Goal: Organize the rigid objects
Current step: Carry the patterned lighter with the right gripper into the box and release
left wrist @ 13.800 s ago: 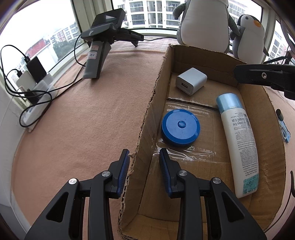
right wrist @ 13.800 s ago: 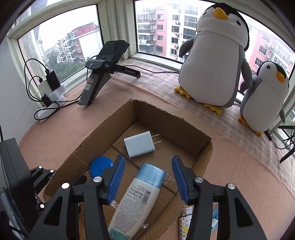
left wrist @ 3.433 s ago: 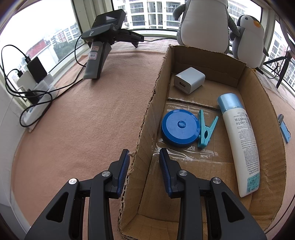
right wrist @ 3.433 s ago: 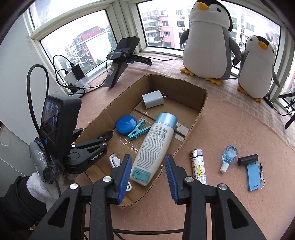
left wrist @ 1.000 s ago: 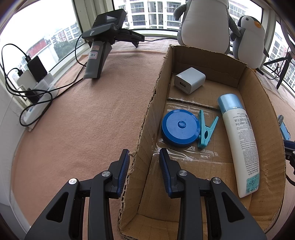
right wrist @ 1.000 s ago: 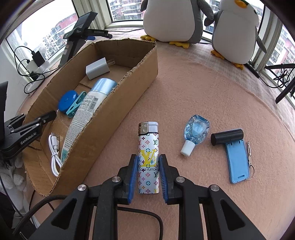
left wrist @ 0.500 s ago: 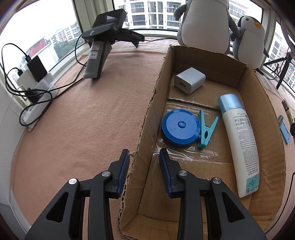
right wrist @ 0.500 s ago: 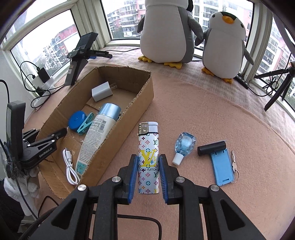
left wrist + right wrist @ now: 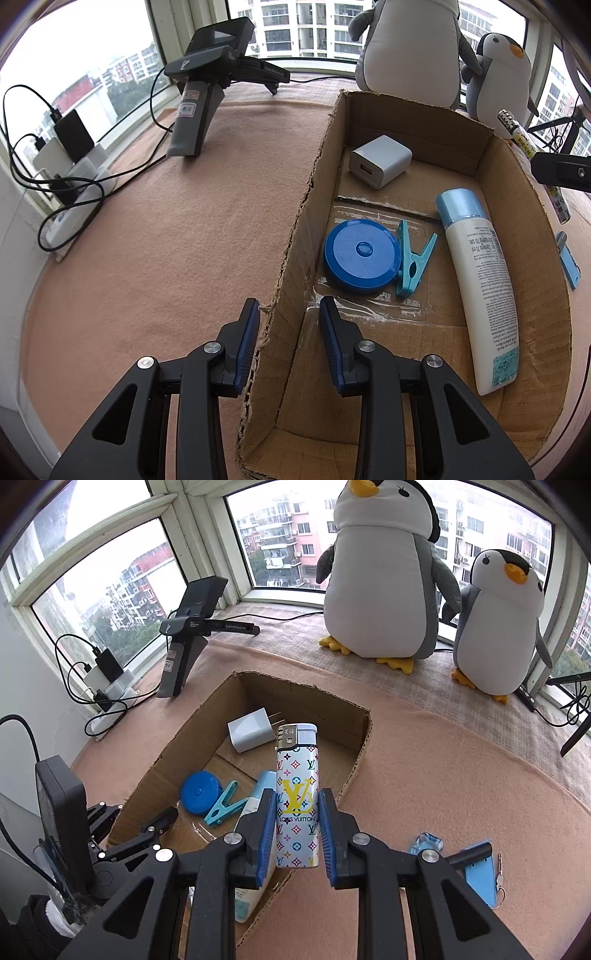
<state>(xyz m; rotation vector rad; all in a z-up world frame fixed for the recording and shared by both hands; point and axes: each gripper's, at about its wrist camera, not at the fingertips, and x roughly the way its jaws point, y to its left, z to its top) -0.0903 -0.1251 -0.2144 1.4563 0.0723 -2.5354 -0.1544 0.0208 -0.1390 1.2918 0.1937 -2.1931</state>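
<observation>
Pinching a "LOUIS VUITTON" lighter (image 9: 296, 797), right gripper (image 9: 297, 830) (left gripper (image 9: 287, 341) clamps box wall (image 9: 291, 258)).

Pink-clothed table (image 9: 184, 229) under cardboard box (image 9: 524, 206), two plush penguins (image 9: 380, 572), power strip (image 9: 70, 218)

Soft, even daylight enters through the windows (image 9: 110, 587) from ten to two o'clock; shadows faint, focus sharp, edges fisheye-bent.

White lighter (image 9: 296, 797) with multicoloured monogram pattern; blue tape measure (image 9: 361, 256), brown box (image 9: 532, 258).
</observation>
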